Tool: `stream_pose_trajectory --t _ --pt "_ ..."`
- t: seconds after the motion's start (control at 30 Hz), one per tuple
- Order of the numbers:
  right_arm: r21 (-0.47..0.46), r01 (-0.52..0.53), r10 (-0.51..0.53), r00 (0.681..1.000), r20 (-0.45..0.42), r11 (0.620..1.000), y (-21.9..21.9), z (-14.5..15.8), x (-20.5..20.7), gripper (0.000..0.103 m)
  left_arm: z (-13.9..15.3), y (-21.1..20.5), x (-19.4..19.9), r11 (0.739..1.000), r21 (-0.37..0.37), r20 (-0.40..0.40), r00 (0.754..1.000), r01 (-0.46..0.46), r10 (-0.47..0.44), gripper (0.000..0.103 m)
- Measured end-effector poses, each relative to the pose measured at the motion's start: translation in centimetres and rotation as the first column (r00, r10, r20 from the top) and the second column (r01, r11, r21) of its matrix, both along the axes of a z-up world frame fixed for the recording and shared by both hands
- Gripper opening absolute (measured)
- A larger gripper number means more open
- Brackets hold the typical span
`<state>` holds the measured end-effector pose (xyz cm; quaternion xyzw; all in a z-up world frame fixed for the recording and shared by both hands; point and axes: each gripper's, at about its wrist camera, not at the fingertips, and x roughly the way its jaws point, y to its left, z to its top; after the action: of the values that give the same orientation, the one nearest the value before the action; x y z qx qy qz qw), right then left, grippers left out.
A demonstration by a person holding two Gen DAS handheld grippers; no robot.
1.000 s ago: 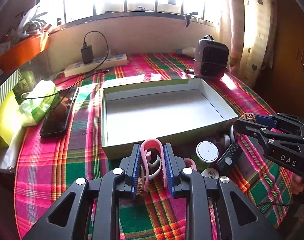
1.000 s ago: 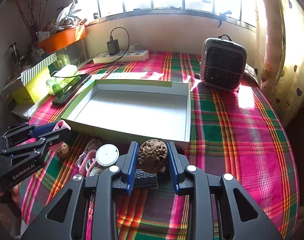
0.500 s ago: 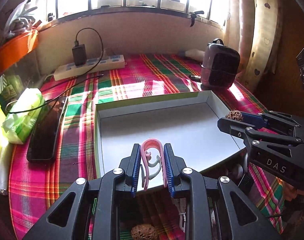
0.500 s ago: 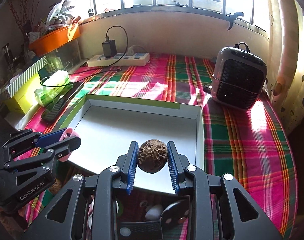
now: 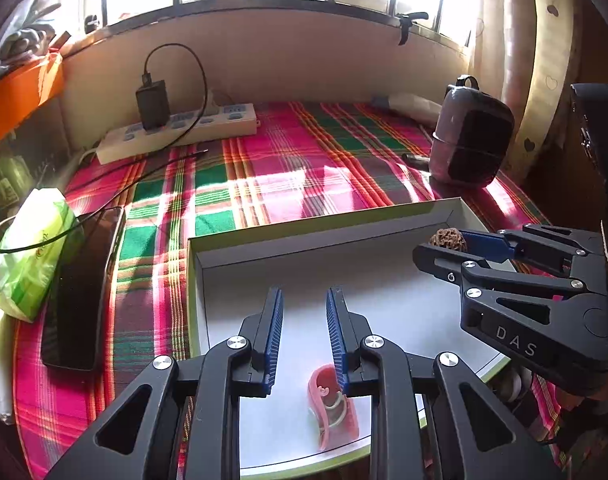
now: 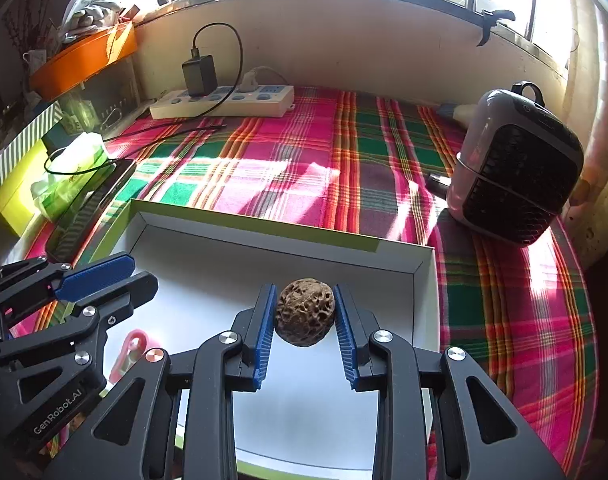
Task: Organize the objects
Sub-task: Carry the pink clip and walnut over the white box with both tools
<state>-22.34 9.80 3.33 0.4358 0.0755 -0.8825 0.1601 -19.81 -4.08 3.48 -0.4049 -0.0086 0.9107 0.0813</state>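
A shallow white box with a green rim (image 5: 240, 236) (image 6: 264, 226) lies on the plaid tablecloth. My left gripper (image 5: 302, 320) is open above the box's near part; a pink clip (image 5: 333, 404) lies on the box floor just below its fingers. The clip also shows in the right wrist view (image 6: 130, 354), behind the left gripper (image 6: 100, 276). My right gripper (image 6: 304, 320) is shut on a brown wrinkled walnut (image 6: 304, 312) and holds it above the box. In the left wrist view the right gripper (image 5: 455, 246) and the walnut (image 5: 447, 237) are over the box's right side.
A black phone (image 5: 84, 276) and a green tissue pack (image 5: 28, 252) lie left of the box. A white power strip with a charger (image 5: 184, 124) sits at the back. A small heater (image 5: 469, 144) (image 6: 515, 168) stands at the right. Small items lie under the right gripper by the box's near right corner.
Both grippers have moved forward over the box. My left gripper has opened and the pink clip has dropped onto the box floor. My right gripper still holds the walnut.
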Motion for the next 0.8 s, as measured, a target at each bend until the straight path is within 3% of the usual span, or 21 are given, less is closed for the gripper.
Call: stream_pose_trajectory --t 0.37,0.8 --pt "0.037 0.014 -0.015 0.999 0.031 0.999 -1.1 -0.6 -2.5 0.031 -0.2 -0.9 -0.2 1.000 0.010 0.026 1.000 -0.001 0.001 0.021" --pt "0.049 0.050 -0.054 0.995 0.085 0.998 -0.6 -2.2 -4.3 0.031 -0.4 0.3 2.0 0.996 0.017 0.067 0.993 0.091 -0.092 0.029"
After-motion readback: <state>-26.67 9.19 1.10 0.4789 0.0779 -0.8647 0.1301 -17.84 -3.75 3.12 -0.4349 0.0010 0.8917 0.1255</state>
